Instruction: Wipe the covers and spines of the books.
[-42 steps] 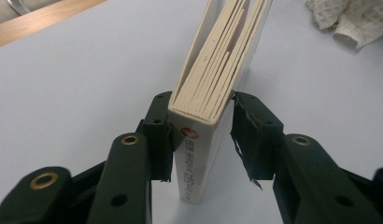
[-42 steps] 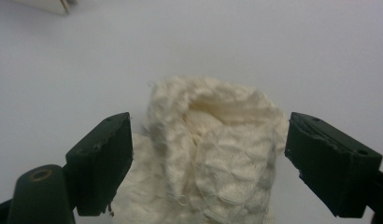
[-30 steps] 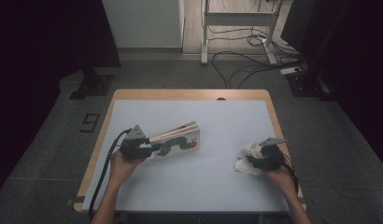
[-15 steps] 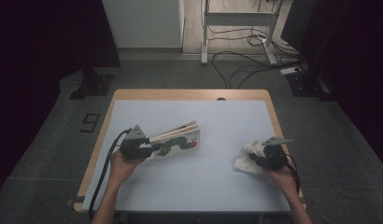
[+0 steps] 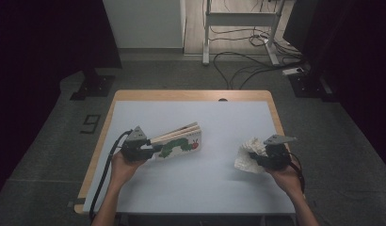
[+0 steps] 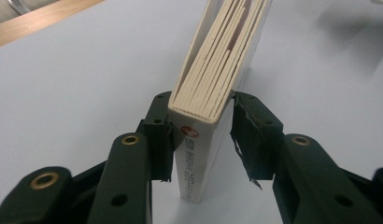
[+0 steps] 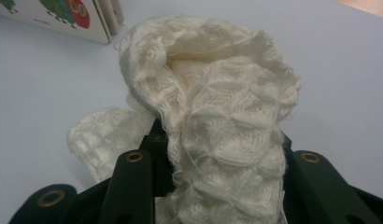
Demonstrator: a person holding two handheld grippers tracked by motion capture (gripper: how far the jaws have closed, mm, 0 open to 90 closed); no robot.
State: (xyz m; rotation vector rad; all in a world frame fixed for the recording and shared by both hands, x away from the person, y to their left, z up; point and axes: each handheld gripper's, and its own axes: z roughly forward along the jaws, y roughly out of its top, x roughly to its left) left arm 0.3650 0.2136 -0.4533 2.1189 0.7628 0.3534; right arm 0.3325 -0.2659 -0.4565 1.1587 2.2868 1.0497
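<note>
While the left gripper [image 5: 151, 149] pinches the spine end of the picture book [image 5: 178, 142] between its pads, the book stands on its long edge toward the left edge of the table [image 5: 191, 188], pages fanning slightly at the far end; that grip looks meant to steady the cover so it can be wiped. In the left gripper view the pads press on both covers just beside the spine [image 6: 194, 154], which stays upright. The left hand [image 5: 121, 165] lies low with its forearm coming in from the near edge.

The right gripper [image 5: 257, 157] has just clamped on the white knitted cloth [image 5: 247, 155], near the right edge of the table, and the cloth bunches up between the jaws with a loose fold hanging to the side [image 7: 105, 140]. The right hand [image 5: 286, 178] holds its gripper pointing toward the book, well apart from it, so I judge the cloth is being carried across for wiping.
</note>
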